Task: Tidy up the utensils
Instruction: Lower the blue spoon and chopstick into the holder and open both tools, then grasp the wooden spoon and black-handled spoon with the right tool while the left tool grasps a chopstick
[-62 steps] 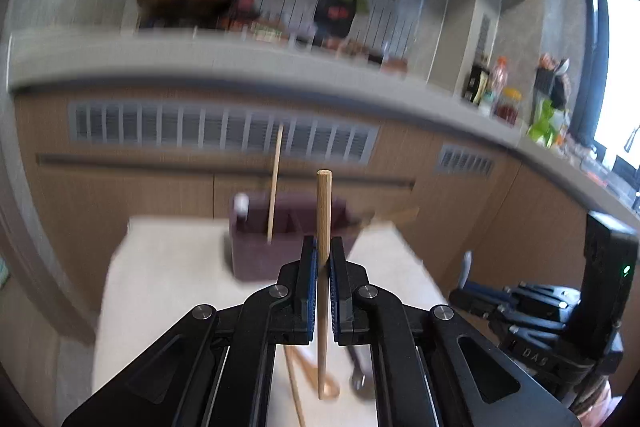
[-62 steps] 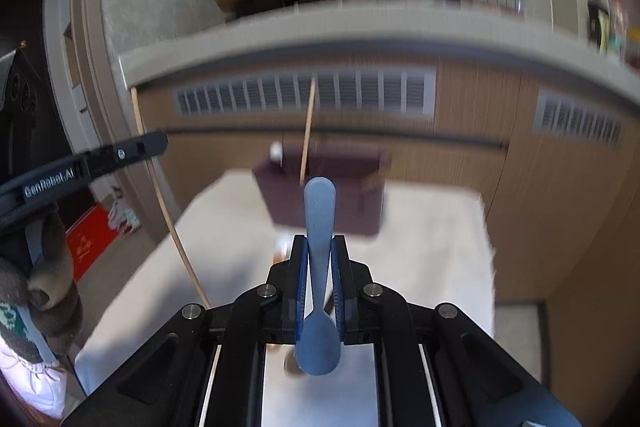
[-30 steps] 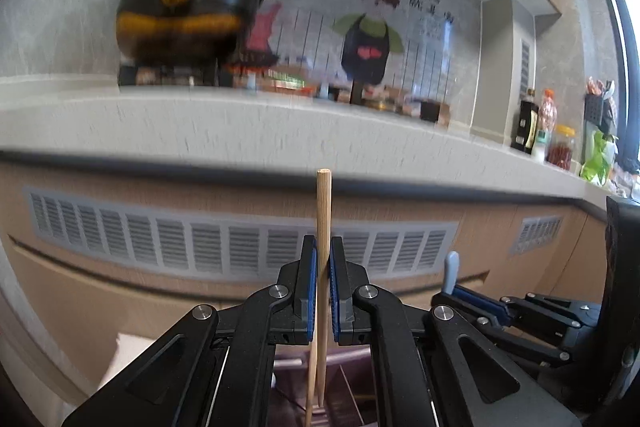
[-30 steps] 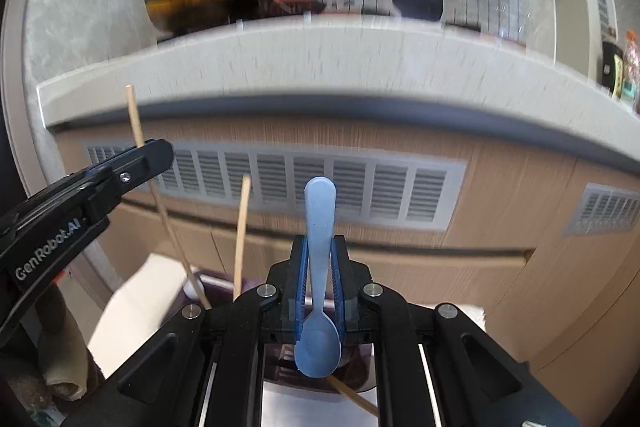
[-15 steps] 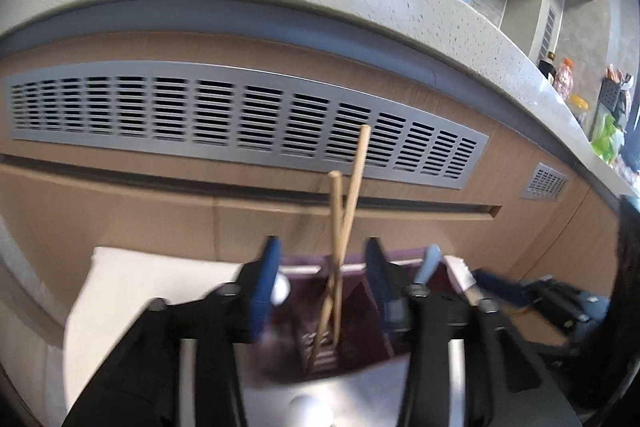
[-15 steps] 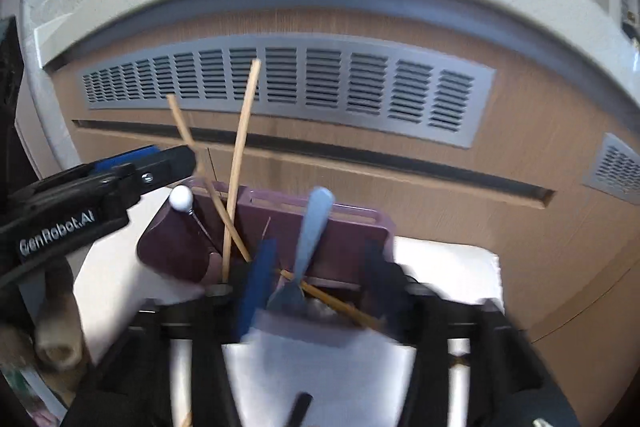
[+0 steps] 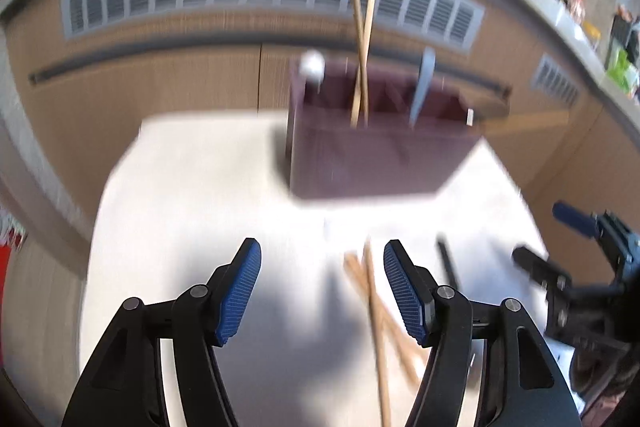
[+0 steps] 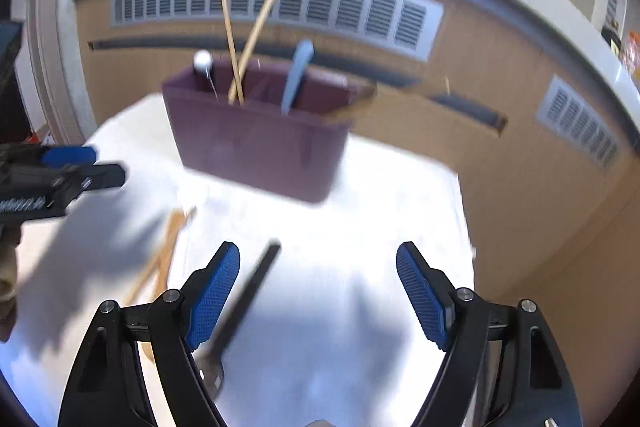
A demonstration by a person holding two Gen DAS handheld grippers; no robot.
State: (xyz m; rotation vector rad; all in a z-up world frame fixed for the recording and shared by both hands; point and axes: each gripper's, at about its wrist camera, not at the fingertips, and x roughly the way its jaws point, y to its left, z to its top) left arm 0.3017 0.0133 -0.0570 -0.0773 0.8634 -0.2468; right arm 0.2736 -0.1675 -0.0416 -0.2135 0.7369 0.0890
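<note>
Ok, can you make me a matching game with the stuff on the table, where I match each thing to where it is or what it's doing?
Things:
1. blue spoon
2. black utensil
3. two chopsticks
4. right gripper

Places or states:
A. lying flat on the white table
B. crossed, standing in the purple holder
C. open, holding nothing
D. standing alone in the holder, right of the crossed pair

Pairs: 1-D, 2-A, 3-B, 4-C

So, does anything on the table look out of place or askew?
Yes. Wooden chopsticks and a dark utensil lie loose on the white table, outside the purple holder. Inside it, two chopsticks lean crossed.
</note>
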